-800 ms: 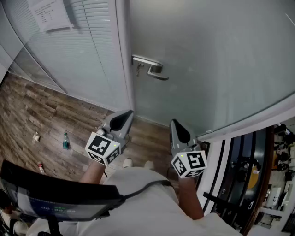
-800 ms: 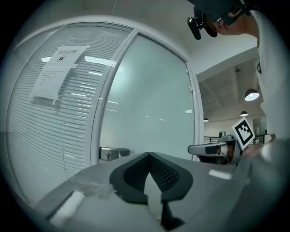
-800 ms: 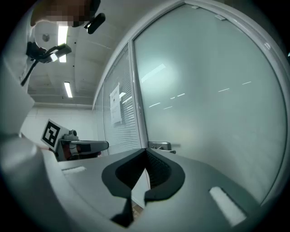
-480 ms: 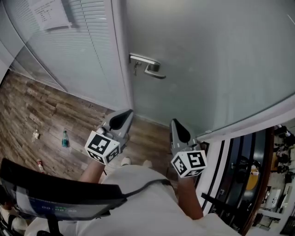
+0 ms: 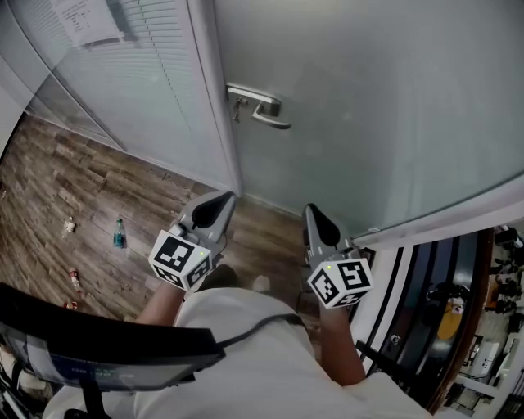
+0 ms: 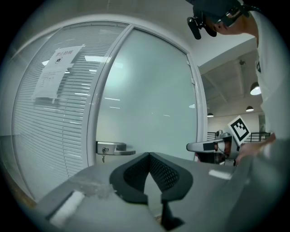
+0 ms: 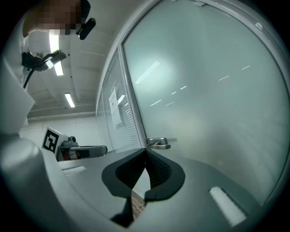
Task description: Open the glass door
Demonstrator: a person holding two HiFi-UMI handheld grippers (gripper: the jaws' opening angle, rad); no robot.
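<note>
Over the last moment little has changed. In the head view the door handle (image 5: 264,108) now sits slightly higher and further left than it did, and the bottle (image 5: 119,234) on the wooden floor (image 5: 74,180) has shifted with it. So the person's viewpoint has moved, not the door. The left hand-held gripper (image 5: 223,201) and the right hand-held gripper (image 5: 310,214) hang side by side low in front of the body, as before, and are still well apart from the handle. Each gripper's own view shows its jaws clenched tip to tip with nothing between them. The glass door (image 5: 368,98) looks shut against its frame, with the handle at its left edge, so the opening has probably not begun and the reach is still to come. There is one door, one handle with one key (image 5: 236,110) under it, two grippers, one sheet of paper (image 5: 86,18) on the blinds beside the door, and one bottle.
</note>
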